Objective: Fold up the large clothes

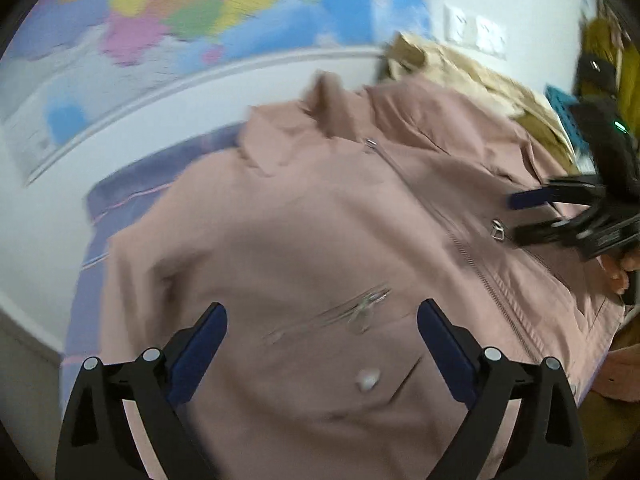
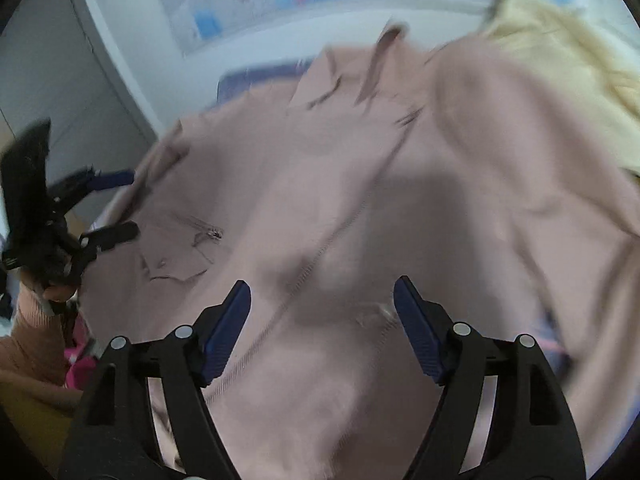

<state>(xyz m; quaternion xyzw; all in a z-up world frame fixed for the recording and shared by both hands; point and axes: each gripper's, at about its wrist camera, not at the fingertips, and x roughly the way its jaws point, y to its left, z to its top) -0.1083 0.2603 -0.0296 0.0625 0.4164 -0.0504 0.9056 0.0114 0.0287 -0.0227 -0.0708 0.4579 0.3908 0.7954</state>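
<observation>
One pink jacket (image 1: 312, 216) is lying spread out on a purple sheet (image 1: 132, 196), filling the middle of both views. Its zipper (image 1: 476, 268) is running from 12 o'clock down toward 5 o'clock in the left view. Both pictures are blurring, so small parts on the jacket are hard to make out. The bottom of the jacket is being cut off by the picture edge. One map (image 1: 192, 12) is hanging on the wall at 11 o'clock, too smeared to read. One cream cloth (image 2: 560, 76) is lying at 2 o'clock past the jacket, partly cut off.

Two grippers are hovering over the jacket, both pointing down at a slant. The left gripper (image 1: 322, 320) is holding its fingers spread wide with nothing between them. The right gripper (image 2: 322, 300) is also holding its fingers spread, pinching nothing. A hand (image 2: 56, 292) in a pink sleeve (image 2: 28, 344) is showing at 8 o'clock in the right view, mostly hidden behind the left gripper.
</observation>
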